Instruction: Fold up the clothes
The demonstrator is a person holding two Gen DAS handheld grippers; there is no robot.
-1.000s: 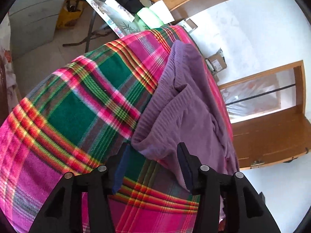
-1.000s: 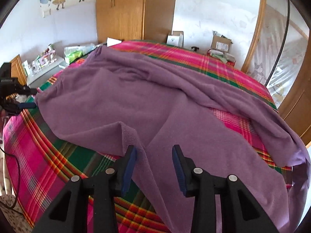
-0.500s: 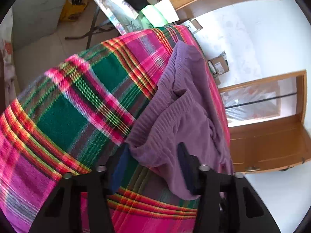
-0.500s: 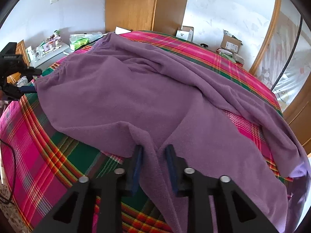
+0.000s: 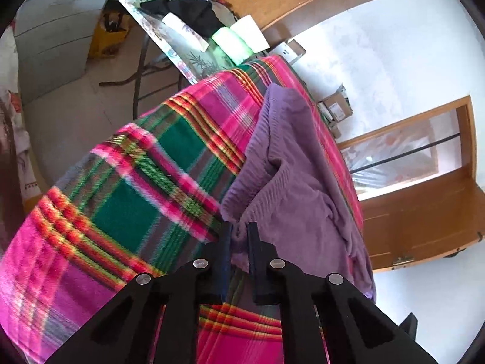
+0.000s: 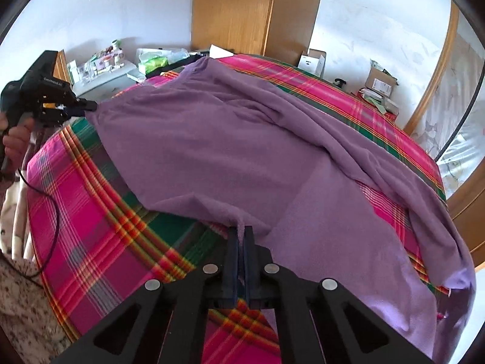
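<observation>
Purple fleece trousers [image 6: 230, 139] lie spread across a bed with a pink and green plaid blanket [image 6: 91, 200]. My right gripper [image 6: 240, 233] is shut on a pinch of the near edge of the trousers, where the two legs meet. My left gripper [image 5: 239, 233] is shut on a corner of the ribbed waistband of the trousers [image 5: 288, 188]. In the right wrist view the left gripper [image 6: 91, 106] grips that corner at the far left of the garment. One trouser leg hangs over the bed's right edge [image 6: 448, 303].
A cluttered side table [image 5: 188, 45] stands beyond the bed's far corner. A wooden wardrobe [image 6: 251, 9] is behind the bed, and cardboard boxes [image 6: 379, 85] sit on the floor by the white wall. A wooden-framed sliding door [image 5: 424, 182] is at the right.
Both grippers have closed from open onto the trousers: the left on the waistband corner, the right on the near edge. The cloth is pulled up slightly at both grips.
</observation>
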